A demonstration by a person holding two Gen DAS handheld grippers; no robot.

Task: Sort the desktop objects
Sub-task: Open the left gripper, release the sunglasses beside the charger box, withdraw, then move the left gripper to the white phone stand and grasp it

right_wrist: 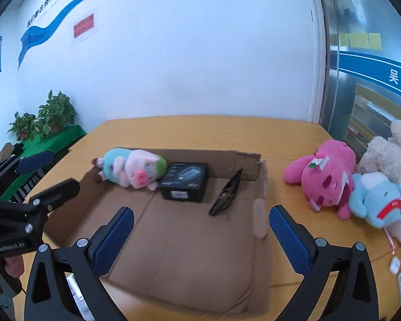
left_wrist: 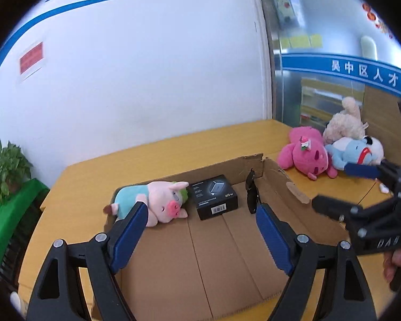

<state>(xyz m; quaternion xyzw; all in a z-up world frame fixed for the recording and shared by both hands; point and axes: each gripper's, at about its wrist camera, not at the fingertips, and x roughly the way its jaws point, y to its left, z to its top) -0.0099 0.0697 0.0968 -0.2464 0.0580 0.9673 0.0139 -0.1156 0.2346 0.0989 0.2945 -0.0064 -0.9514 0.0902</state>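
- At the far left, potted plants are sitting on a green stand beside the wooden table; they are well apart from the work.
- The left gripper is hovering over the near part of the cardboard box, its jaws spread wide and carrying nothing.
- Inside the box, along the far wall, the pig plush is lying on its side, with the black charger box just beside it to the right, seemingly touching.
- Further right, the dark sunglasses are leaning against or near the box's right wall; whether they are resting on it I cannot tell.
- The right gripper is also hanging over the box, fingers wide apart and empty.
- Judging from this, one sorting step is looking finished and the hands are sitting between picks, with three items already in the box.
- Outside the box to the right, the pink plush, the blue plush and the cream plush are lying piled together on the table.
- The next move is probably calling for the right gripper to swing right, clearing the torn box wall, and close on the pink plush, the nearest of the pile.
- Small white items are lying near the table's right edge, too blurred to name.
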